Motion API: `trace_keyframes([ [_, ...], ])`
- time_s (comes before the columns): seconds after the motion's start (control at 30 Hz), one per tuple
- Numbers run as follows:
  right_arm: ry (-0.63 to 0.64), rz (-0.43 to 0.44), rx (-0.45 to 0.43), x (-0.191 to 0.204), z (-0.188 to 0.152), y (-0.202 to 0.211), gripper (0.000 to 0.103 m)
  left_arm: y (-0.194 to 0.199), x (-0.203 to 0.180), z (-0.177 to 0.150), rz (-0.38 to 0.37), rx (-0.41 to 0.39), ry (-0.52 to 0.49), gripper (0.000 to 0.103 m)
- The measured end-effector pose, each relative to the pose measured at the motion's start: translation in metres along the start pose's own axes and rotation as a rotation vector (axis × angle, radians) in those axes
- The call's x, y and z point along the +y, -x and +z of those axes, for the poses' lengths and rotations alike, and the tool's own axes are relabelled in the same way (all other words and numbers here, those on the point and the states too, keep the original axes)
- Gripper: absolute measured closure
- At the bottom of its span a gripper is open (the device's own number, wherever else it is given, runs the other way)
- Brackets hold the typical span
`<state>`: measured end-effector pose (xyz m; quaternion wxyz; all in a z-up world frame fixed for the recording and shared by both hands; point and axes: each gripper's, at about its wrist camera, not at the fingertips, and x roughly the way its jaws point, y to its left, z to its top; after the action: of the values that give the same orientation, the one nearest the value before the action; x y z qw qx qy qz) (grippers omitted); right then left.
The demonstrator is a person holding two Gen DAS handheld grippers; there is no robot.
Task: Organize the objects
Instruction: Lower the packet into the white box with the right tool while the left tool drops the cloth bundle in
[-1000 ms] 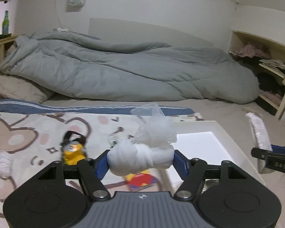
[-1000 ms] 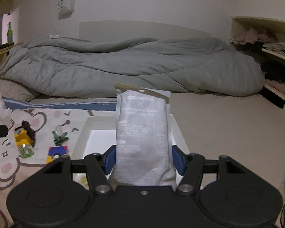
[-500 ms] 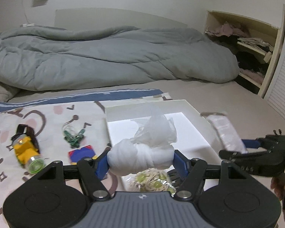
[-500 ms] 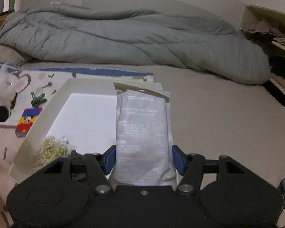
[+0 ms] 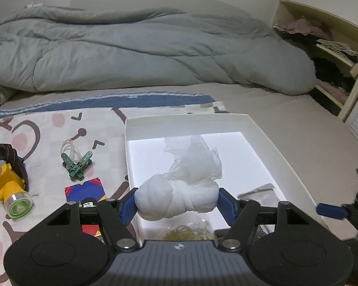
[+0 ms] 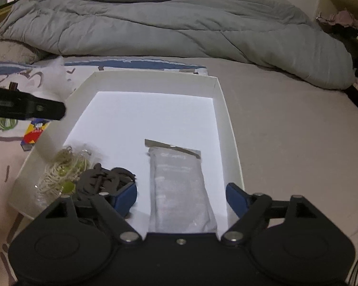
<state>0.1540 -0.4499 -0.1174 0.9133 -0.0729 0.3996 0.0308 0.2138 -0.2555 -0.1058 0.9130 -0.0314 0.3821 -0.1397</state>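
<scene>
My left gripper [image 5: 177, 203] is shut on a knotted white cloth bundle [image 5: 179, 200] and holds it over the near left part of a white box [image 5: 269, 138]. My right gripper [image 6: 181, 195] is open over the box's near end [image 6: 223, 100]. A grey sachet [image 6: 179, 186] lies flat on the box floor between its fingers. A bag of pale string [image 6: 62, 169] and a black clip [image 6: 105, 178] lie in the box's near left corner.
On the patterned blanket left of the box lie a yellow headlamp [image 5: 8, 186], green clips [image 5: 77, 163] and a red-blue card [image 5: 86, 190]. A grey duvet [image 5: 131, 52] lies behind. Shelves [image 5: 334, 54] stand at the right.
My right gripper has opened and let the sachet down into the box. My left gripper has moved right with the bundle, over the box.
</scene>
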Motion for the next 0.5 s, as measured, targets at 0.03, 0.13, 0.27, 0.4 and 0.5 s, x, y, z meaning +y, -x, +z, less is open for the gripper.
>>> trace_keyframes([
  [0.03, -0.004, 0.002, -0.004, 0.0, 0.0, 0.001, 0.021, -0.003, 0.001, 0.001, 0.006, 0.006, 0.003, 0.031],
  [0.13, -0.016, 0.009, -0.006, -0.002, 0.001, 0.002, 0.021, -0.008, 0.004, 0.002, 0.054, 0.024, 0.006, 0.016],
  [0.27, -0.022, 0.015, 0.003, -0.003, 0.003, -0.001, 0.021, -0.005, 0.01, 0.003, 0.073, 0.032, -0.008, 0.015],
  [0.4, -0.037, 0.015, 0.007, -0.002, 0.005, -0.001, 0.021, 0.0, 0.017, 0.003, 0.082, 0.034, -0.011, 0.015],
  [0.5, -0.047, 0.02, 0.001, -0.001, 0.007, 0.001, 0.021, 0.005, 0.019, 0.003, 0.083, 0.038, -0.015, 0.015],
])
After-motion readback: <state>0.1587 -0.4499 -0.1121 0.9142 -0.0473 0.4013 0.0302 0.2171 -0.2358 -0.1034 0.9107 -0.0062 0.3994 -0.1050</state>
